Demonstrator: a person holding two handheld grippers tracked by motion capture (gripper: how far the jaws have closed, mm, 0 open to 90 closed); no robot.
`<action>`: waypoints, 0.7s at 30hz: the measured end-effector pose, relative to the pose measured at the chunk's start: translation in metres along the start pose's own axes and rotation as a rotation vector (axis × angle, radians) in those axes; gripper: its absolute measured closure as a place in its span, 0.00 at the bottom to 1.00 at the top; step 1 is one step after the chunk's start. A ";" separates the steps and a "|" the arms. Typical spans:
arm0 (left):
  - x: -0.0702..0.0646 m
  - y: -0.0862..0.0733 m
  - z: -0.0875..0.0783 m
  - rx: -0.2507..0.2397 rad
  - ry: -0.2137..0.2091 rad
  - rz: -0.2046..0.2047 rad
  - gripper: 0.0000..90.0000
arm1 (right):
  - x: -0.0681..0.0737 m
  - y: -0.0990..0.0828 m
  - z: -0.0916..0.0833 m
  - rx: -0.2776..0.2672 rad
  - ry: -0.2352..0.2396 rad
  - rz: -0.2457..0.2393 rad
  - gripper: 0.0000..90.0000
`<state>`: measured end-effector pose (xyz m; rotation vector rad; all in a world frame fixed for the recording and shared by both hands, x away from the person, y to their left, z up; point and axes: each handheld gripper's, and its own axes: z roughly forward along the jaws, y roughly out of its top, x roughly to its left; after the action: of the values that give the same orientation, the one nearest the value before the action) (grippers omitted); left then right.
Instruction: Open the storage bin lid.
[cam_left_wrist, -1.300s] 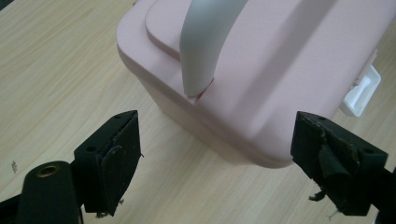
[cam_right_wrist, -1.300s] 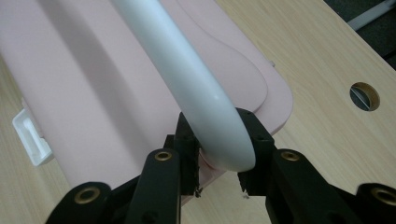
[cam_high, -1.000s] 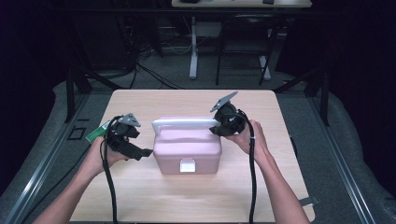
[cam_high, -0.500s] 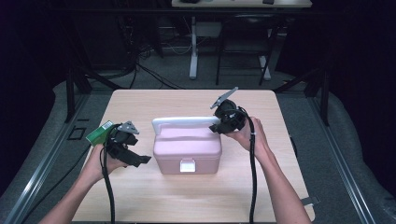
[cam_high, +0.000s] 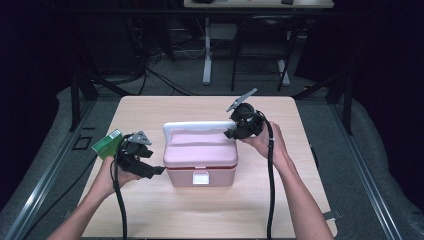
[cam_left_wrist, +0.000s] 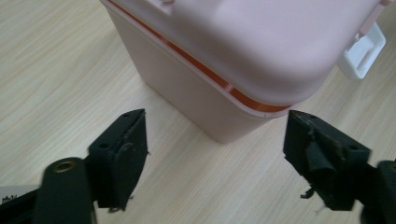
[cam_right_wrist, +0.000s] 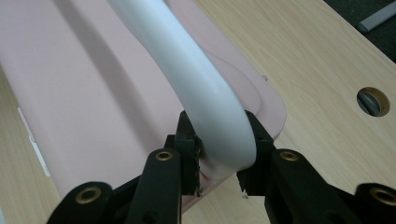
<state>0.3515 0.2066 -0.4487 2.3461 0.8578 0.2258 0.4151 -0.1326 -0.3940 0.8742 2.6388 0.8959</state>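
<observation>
A pink box (cam_high: 200, 157) with a white handle (cam_high: 197, 125) stands at the middle of the table. Its handle is raised over the lid (cam_right_wrist: 93, 93). My right gripper (cam_high: 231, 133) is shut on the right end of the handle (cam_right_wrist: 196, 79), one pad on each side of the white bar. My left gripper (cam_high: 156, 171) sits low at the box's left front corner. Its jaws have just been closing but stand open (cam_left_wrist: 215, 154). Nothing is between them, and the box corner (cam_left_wrist: 224, 60) lies just ahead. A white latch (cam_left_wrist: 362, 51) shows on the box's front.
The wooden table (cam_high: 150, 210) has bare room in front of the box and at both sides. A round cable hole (cam_right_wrist: 373, 101) is in the tabletop behind the box. Dark floor, rails and another desk's legs (cam_high: 206, 55) surround the table.
The left gripper has shifted slightly toward the near edge beside the box. The right gripper and the handle have stayed where they were.
</observation>
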 end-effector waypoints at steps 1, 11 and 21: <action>0.000 0.000 0.000 -0.006 -0.001 -0.001 0.29 | -0.001 0.001 -0.001 0.002 0.002 0.002 0.81; -0.002 0.000 0.004 -0.050 -0.010 -0.025 0.39 | -0.004 0.007 -0.006 -0.012 -0.002 0.007 0.81; -0.003 0.000 0.005 -0.101 -0.010 -0.065 0.45 | -0.009 0.010 -0.010 -0.025 -0.001 0.021 0.81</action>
<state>0.3512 0.2024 -0.4521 2.2208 0.8958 0.2250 0.4236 -0.1363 -0.3800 0.8974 2.6166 0.9308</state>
